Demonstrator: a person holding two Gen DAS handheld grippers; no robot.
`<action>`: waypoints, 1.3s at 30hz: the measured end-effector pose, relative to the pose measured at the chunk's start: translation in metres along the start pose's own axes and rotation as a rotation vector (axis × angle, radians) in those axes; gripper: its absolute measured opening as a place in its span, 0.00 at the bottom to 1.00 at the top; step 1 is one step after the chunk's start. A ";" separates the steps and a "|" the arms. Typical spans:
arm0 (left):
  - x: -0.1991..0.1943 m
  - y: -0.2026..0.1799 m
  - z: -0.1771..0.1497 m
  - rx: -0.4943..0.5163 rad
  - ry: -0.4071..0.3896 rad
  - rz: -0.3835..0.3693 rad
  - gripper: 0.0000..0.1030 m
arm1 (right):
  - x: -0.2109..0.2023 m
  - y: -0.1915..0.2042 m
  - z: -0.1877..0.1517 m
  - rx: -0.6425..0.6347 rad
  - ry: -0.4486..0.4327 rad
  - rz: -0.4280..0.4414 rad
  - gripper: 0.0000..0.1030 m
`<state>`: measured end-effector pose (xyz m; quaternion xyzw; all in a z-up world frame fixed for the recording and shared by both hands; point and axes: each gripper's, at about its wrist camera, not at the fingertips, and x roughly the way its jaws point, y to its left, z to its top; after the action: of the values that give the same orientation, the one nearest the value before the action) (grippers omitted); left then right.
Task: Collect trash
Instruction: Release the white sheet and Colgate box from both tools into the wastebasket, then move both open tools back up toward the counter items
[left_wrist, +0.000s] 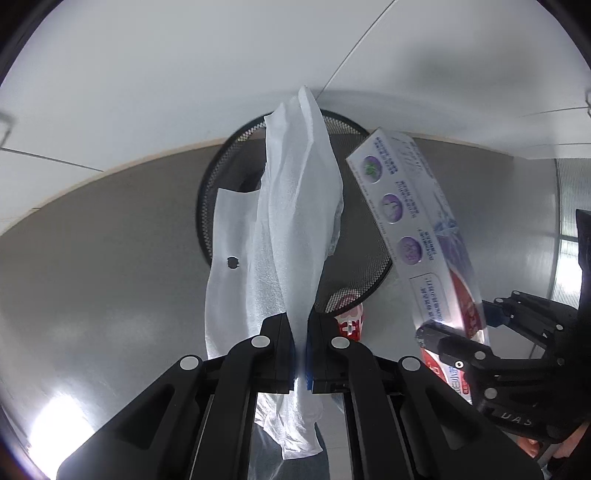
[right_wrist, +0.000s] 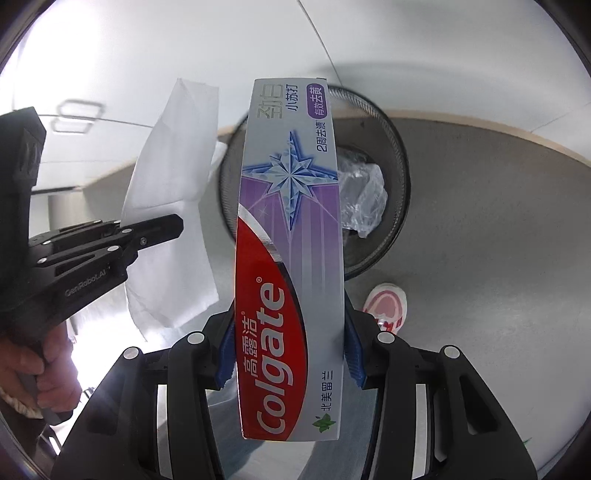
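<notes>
My left gripper (left_wrist: 300, 325) is shut on a white paper tissue (left_wrist: 291, 221) that stands up above a black mesh waste bin (left_wrist: 369, 273) on the floor. The tissue also shows in the right wrist view (right_wrist: 173, 206), with the left gripper (right_wrist: 162, 229) on it. My right gripper (right_wrist: 290, 350) is shut on a Colgate toothpaste box (right_wrist: 291, 229), held lengthwise over the bin (right_wrist: 399, 162). The box also shows in the left wrist view (left_wrist: 413, 221), beside the bin's right rim. Crumpled clear plastic (right_wrist: 362, 199) lies inside the bin.
The floor (left_wrist: 92, 258) is grey, with a white wall (left_wrist: 166, 74) behind the bin. A pink and red shoe (right_wrist: 386, 304) stands just in front of the bin. The person's hand (right_wrist: 44, 373) holds the left gripper's handle.
</notes>
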<state>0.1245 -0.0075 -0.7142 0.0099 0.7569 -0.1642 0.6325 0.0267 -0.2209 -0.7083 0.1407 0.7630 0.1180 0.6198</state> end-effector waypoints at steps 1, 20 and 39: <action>0.011 0.002 0.005 -0.002 0.007 -0.011 0.03 | 0.010 0.000 0.008 -0.004 0.010 -0.009 0.46; 0.052 0.003 0.031 -0.017 0.058 -0.009 0.49 | 0.028 -0.026 0.034 0.081 0.013 -0.040 0.46; -0.139 0.019 -0.031 -0.006 -0.029 0.053 0.65 | -0.158 0.058 -0.013 0.037 -0.089 -0.126 0.51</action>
<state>0.1270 0.0453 -0.5803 0.0257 0.7475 -0.1453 0.6476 0.0481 -0.2233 -0.5411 0.1092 0.7439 0.0584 0.6567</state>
